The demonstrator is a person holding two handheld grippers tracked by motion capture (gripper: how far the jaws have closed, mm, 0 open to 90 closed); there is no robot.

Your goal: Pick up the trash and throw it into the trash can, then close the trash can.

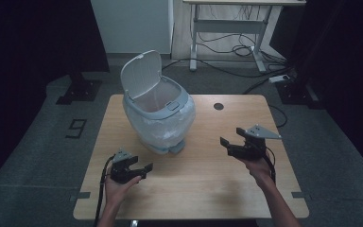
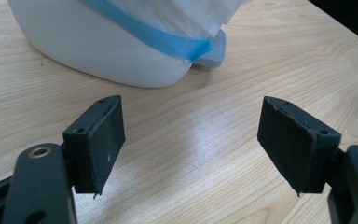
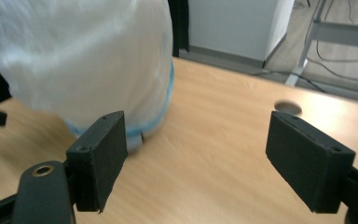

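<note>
A small white bin (image 1: 158,118) with a blue-grey rim and a raised lid (image 1: 141,73) stands on the wooden table (image 1: 194,179), lined with a white plastic bag. My left gripper (image 1: 144,171) is open near the table's front left, pointing right, below the bin. The left gripper view has the bin's base (image 2: 98,46), a blue band (image 2: 154,35) and the pedal (image 2: 212,51) just ahead of my open left gripper (image 2: 191,144). My right gripper (image 1: 231,139) is open, held right of the bin. In the right gripper view the bag-covered bin (image 3: 84,60) lies left of my right gripper (image 3: 198,158).
A round cable hole (image 1: 218,106) sits in the table's far right part. Beyond the table stand a white cabinet (image 1: 132,23) and a desk frame (image 1: 227,33) with cables on the grey floor. Dark stands flank the table.
</note>
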